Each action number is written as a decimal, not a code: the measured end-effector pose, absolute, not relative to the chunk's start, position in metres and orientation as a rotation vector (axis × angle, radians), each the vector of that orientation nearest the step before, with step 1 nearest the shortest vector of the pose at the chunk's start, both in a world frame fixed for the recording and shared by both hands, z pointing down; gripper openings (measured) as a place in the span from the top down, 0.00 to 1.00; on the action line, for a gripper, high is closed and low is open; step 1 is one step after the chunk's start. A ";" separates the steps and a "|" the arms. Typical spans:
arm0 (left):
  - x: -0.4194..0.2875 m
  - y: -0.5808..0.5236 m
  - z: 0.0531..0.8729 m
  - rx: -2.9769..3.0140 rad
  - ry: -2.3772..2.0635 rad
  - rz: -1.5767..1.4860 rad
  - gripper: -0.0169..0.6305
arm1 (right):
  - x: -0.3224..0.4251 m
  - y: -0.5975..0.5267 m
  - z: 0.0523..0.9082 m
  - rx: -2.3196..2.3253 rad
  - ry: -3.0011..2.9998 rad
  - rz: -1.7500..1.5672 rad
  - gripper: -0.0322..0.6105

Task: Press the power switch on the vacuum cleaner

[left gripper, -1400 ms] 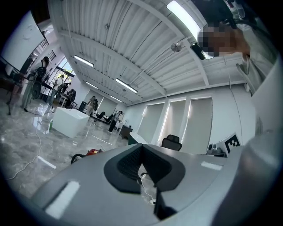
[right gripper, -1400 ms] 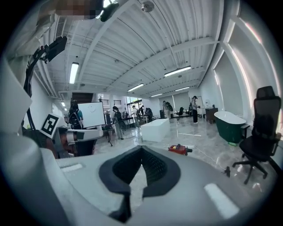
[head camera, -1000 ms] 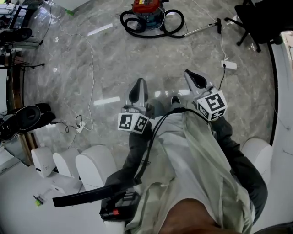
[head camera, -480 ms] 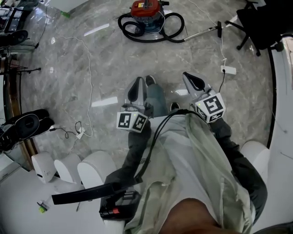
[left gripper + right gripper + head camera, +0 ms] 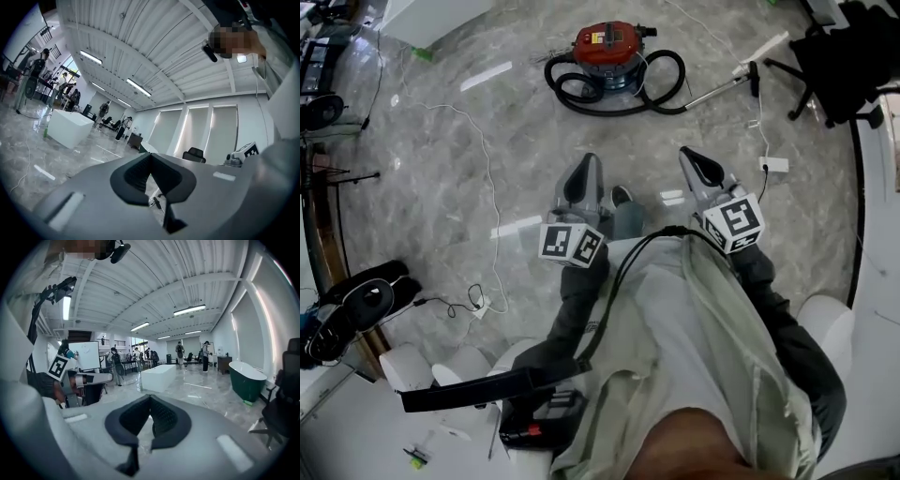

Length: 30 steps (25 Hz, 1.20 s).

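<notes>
A red vacuum cleaner [image 5: 606,45] stands on the grey marble floor at the top of the head view. Its black hose [image 5: 623,97] coils around it, and the metal wand [image 5: 733,82] lies to the right. My left gripper [image 5: 585,164] and right gripper [image 5: 690,155] are held in the air side by side, well short of the vacuum. Both have their jaws together and hold nothing. In the left gripper view the left gripper [image 5: 151,157] points up into the room. The right gripper [image 5: 151,399] does likewise, and neither gripper view shows the vacuum.
A white cable [image 5: 488,178] snakes over the floor at the left. A power strip [image 5: 773,165] lies on the right, near a black office chair [image 5: 848,56]. White rounded fixtures [image 5: 408,368] stand at the bottom left. A white block [image 5: 161,376], a green tub [image 5: 246,376] and distant people show.
The vacuum cleaner sits lower and larger in the head view than before, so the person has stepped toward it. Both grippers have kept their pose and stayed shut.
</notes>
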State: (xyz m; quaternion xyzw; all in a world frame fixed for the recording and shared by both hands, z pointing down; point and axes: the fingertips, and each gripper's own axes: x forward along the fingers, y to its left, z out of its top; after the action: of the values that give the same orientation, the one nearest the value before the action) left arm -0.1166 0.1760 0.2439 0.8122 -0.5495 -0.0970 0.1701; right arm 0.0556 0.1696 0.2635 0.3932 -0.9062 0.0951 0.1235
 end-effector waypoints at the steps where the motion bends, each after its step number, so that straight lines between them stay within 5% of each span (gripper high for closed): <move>1: -0.124 0.161 0.241 2.321 -1.551 -0.271 0.97 | 0.049 0.159 0.261 1.160 -2.640 0.277 0.95; 30: -0.153 -0.168 0.262 2.203 -1.762 -0.151 0.97 | 0.016 -0.196 0.277 0.985 -2.663 0.203 0.95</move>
State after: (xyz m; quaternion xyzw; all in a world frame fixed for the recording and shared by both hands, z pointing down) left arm -0.1534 -0.1684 0.2623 0.7700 -0.6160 -0.0528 0.1576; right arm 0.0157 -0.1965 0.2774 0.3422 -0.9254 0.0706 0.1468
